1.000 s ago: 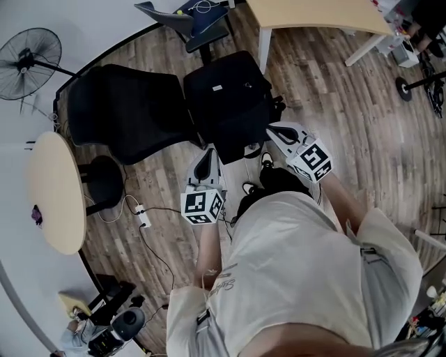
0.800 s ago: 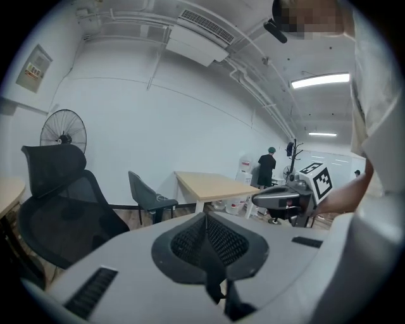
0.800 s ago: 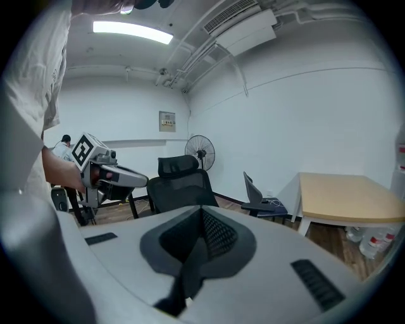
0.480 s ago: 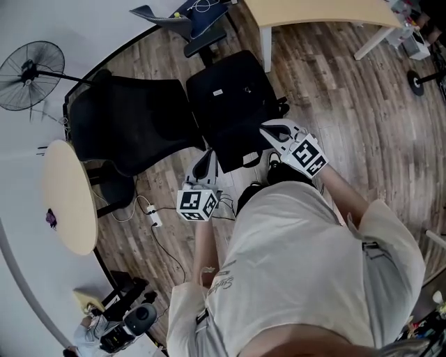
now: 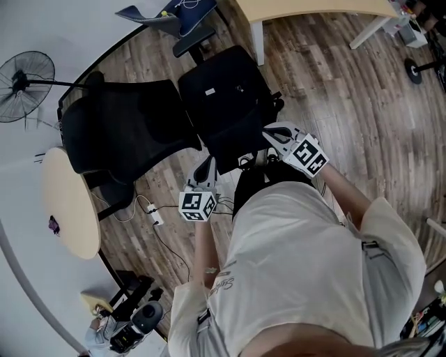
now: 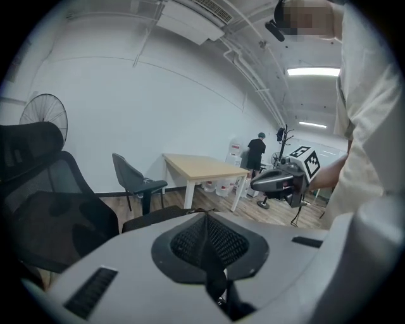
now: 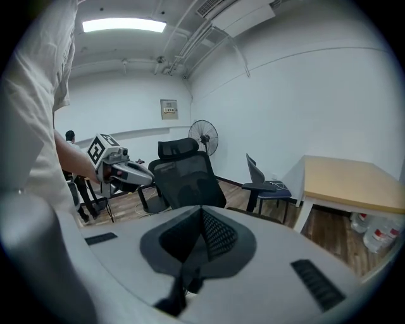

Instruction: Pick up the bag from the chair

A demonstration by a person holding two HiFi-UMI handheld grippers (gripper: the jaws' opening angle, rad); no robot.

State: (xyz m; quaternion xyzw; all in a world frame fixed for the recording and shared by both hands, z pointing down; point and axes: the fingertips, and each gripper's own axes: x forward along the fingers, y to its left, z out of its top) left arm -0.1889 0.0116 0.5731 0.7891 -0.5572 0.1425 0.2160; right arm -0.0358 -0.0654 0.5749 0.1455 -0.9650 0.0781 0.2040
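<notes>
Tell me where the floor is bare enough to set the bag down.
Bare wood floor lies right of the bag, near the desk. The left is crowded: the office chair stands right beside the bag, and a corded power strip lies near the round table.

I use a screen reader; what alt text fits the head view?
From above: a person holds the left tongs and right tongs, both closed and empty, beside a black bag on a black office chair. The wood floor runs all around.
</notes>
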